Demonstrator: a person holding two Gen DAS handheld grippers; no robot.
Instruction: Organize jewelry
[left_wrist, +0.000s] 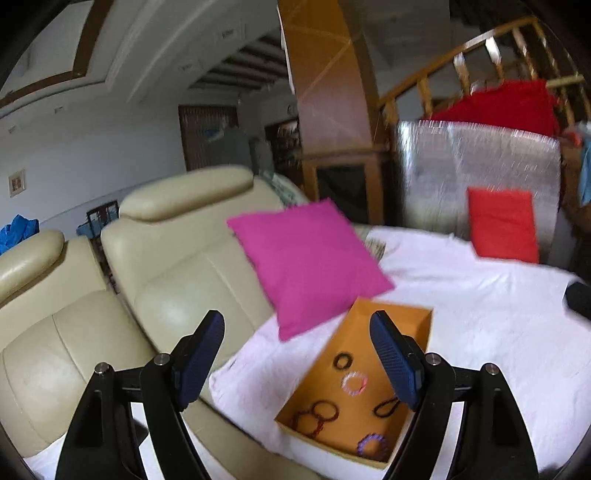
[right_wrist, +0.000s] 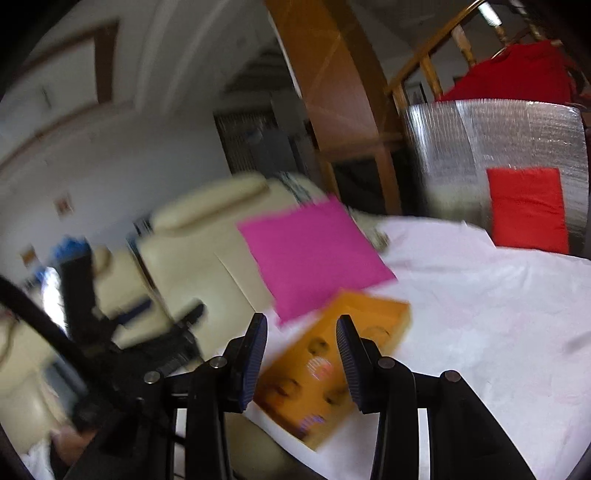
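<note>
An open orange box (left_wrist: 402, 314) lies on a white sheet (left_wrist: 480, 295). In it are several bracelets and hair rings: a black one (left_wrist: 342, 362), a pink-white one (left_wrist: 355, 383), dark red ones (left_wrist: 314, 417), a purple one (left_wrist: 373, 445). My left gripper (left_wrist: 297, 354) is open and empty, raised above the box's near-left side. In the blurred right wrist view the box (right_wrist: 388, 314) shows between the fingers of my right gripper (right_wrist: 302, 354), which is open and empty above it. The left gripper shows blurred at the left edge of the right wrist view (right_wrist: 110, 325).
A magenta cushion (left_wrist: 308, 258) leans just behind the box. A cream leather sofa (left_wrist: 155, 266) is to the left. A red cushion (left_wrist: 504, 225) leans on a silver foil panel (left_wrist: 480, 162) at the back right. A wooden stair rail is behind.
</note>
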